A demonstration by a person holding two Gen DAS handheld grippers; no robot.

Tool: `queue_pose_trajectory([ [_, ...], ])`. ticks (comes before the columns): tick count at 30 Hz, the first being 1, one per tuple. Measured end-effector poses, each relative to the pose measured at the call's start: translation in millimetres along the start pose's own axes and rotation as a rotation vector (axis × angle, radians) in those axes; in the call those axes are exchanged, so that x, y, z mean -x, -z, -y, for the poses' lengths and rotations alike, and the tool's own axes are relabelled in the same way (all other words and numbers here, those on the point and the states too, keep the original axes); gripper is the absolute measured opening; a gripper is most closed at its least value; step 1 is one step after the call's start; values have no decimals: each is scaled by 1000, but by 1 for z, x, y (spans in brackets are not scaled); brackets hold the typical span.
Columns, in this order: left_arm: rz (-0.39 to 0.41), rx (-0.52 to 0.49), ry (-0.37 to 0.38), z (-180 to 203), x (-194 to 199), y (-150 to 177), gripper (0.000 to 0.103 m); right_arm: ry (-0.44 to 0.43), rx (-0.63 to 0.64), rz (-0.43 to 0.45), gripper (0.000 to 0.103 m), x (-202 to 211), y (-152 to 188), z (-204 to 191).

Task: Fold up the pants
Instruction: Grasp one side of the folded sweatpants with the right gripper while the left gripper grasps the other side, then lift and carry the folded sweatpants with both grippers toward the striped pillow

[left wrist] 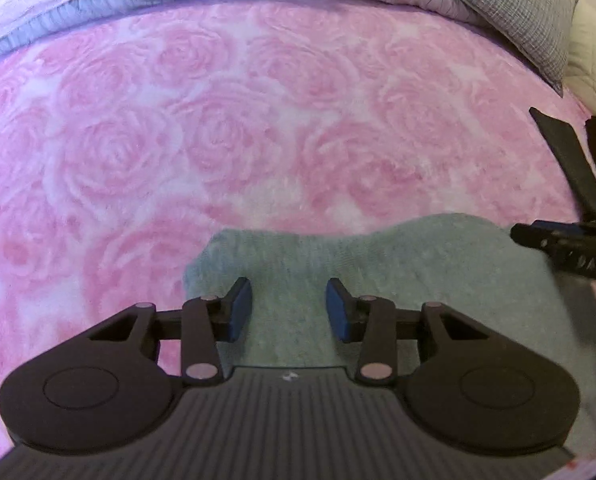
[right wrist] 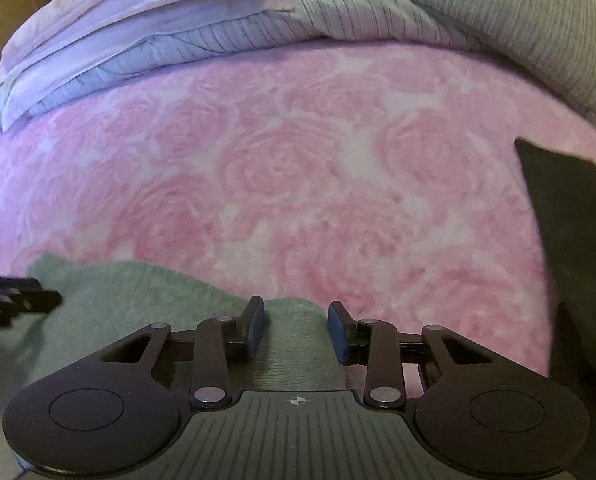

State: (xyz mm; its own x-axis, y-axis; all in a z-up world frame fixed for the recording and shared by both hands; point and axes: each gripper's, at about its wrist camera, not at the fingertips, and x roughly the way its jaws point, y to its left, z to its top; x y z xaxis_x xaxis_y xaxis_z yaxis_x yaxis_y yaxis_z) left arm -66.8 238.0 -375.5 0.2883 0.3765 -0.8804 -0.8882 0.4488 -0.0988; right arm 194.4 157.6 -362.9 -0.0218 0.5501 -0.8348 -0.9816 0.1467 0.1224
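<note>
Lying flat on the pink rose-patterned blanket (left wrist: 226, 128) that covers the bed, the grey-green pants (left wrist: 377, 264) sit near its nearer edge, folded into a thick pad whose far border runs in a soft wave across both wrist views. In the left wrist view the left gripper (left wrist: 289, 306) hovers over the left part of that pad, its blue-padded fingers standing apart with only bare fabric showing in the gap; the pads press on nothing. The right gripper (right wrist: 296, 330) in its own view stands above the right end of the pants, where a rounded fold of the cloth rises between the two pads; its jaws are parted too, and the cloth does not look pinched, though the blur there makes contact hard to judge. Each tool shows as a dark blurred shape at the side of the other's view. Beyond the pants the blanket stretches bare to the far edge of the bed, where a rumpled striped duvet (right wrist: 178, 40) and a grey checked pillow (left wrist: 513, 20) lie. A dark piece of cloth (right wrist: 569, 208) lies at the right edge.
</note>
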Motion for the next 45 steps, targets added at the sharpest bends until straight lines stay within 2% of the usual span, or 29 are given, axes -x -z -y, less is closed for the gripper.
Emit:
queue_pose_trajectory([
  [2, -9, -13, -16, 2, 7, -2, 36, -40, -29, -17, 34, 3, -4, 9],
  [3, -8, -11, -15, 2, 14, -2, 36, -74, -85, -21, 35, 10, -7, 20],
  [4, 0, -2, -3, -1, 25, -1, 39, -101, -157, -29, 42, 18, -10, 32],
  [5, 13, 9, 22, -6, 37, 2, 48, -125, -223, -37, 56, 27, -9, 43],
  [7, 35, 38, 47, -17, 59, 12, 57, -194, -326, -60, 72, 49, -1, 66],
  [8, 27, 60, 54, -24, 67, 18, 60, -230, -356, -65, 75, 57, 5, 75],
  [11, -64, 208, 127, -52, 76, 40, 61, -317, -396, -122, 76, 71, 25, 86],
  [15, -145, 447, 305, -78, 65, 70, 68, -378, -399, -187, 77, 62, 42, 77],
  [17, -152, 508, 366, -83, 55, 80, 69, -388, -409, -208, 77, 48, 47, 77],
  [20, -168, 557, 394, -87, 37, 86, 69, -434, -468, -230, 78, 26, 54, 84],
  [21, -173, 567, 422, -88, 30, 87, 69, -459, -483, -233, 78, 21, 54, 88],
  [26, -156, 541, 469, -83, 15, 86, 71, -568, -487, -250, 77, 3, 50, 97],
  [27, -155, 533, 469, -81, 13, 84, 71, -582, -478, -250, 75, -1, 48, 94],
  [28, -154, 524, 464, -78, 12, 82, 71, -599, -474, -251, 67, -4, 47, 91],
  [30, -146, 489, 440, -70, 13, 80, 70, -593, -456, -245, 65, -9, 43, 84],
  [32, -136, 455, 406, -65, 18, 79, 58, -588, -457, -236, 58, -9, 43, 82],
  [34, -127, 461, 399, -65, 25, 81, 49, -571, -441, -225, 54, -3, 43, 80],
  [38, -93, 449, 379, -58, 47, 78, 35, -528, -423, -222, 47, 8, 40, 74],
  [41, -43, 429, 413, -54, 66, 77, 34, -530, -449, -246, 47, 9, 39, 77],
  [43, -76, 461, 413, -59, 55, 82, 35, -540, -457, -265, 52, 5, 40, 80],
  [45, -97, 512, 416, -68, 38, 89, 41, -547, -465, -276, 59, -1, 40, 79],
])
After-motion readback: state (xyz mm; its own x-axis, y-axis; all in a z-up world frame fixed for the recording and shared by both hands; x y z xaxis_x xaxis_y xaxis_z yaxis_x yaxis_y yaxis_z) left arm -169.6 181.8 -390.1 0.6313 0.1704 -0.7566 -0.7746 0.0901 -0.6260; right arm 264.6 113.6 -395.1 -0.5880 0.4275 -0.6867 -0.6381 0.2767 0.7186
